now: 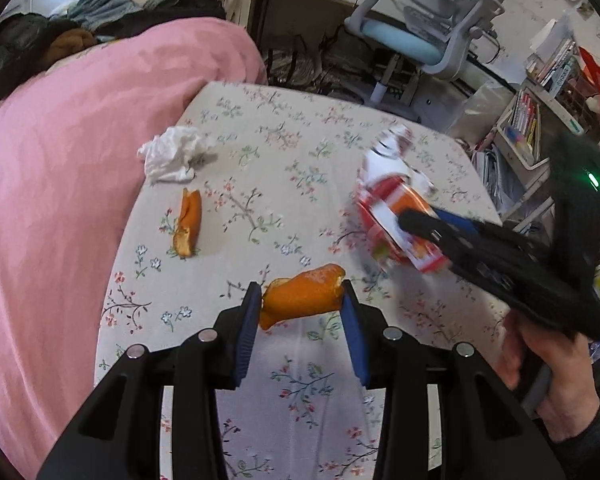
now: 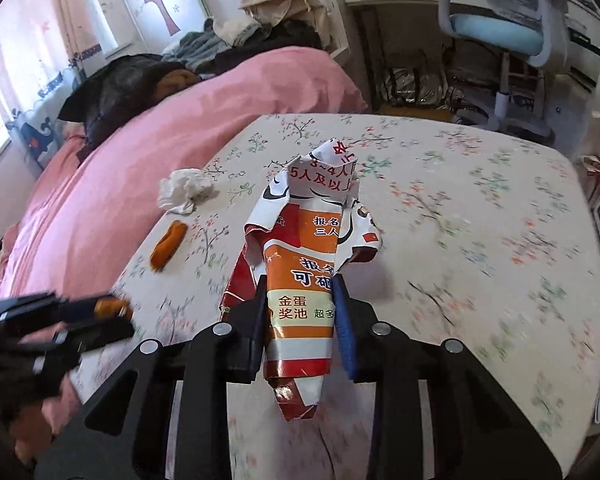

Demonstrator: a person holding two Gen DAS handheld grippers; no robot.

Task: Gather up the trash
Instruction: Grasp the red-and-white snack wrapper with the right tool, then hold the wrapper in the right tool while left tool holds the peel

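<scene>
1. Left wrist: left claw (image 1: 300,304) clamps an orange peel (image 1: 302,294) above the floral counter (image 1: 280,140). A second peel (image 1: 188,224) and a crumpled tissue (image 1: 174,154) lie uncollected.
2. Right wrist: right claw (image 2: 300,300) grips a crumpled flyer (image 2: 304,276), lifted. Legible: "金蛋奖池", "5人及以上". Pickup step; next probably a bin, none visible.

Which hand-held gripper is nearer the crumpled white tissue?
Left. The left hand-held gripper, clamping an orange peel, sits nearer the tissue; the right hand-held gripper, holding the flyer, is farther across.

A home bedroom: pink-quilted bed (image 2: 148,152), desk chair (image 1: 432,20), bookshelf (image 1: 540,104), floral-clothed table (image 2: 460,208).
</scene>
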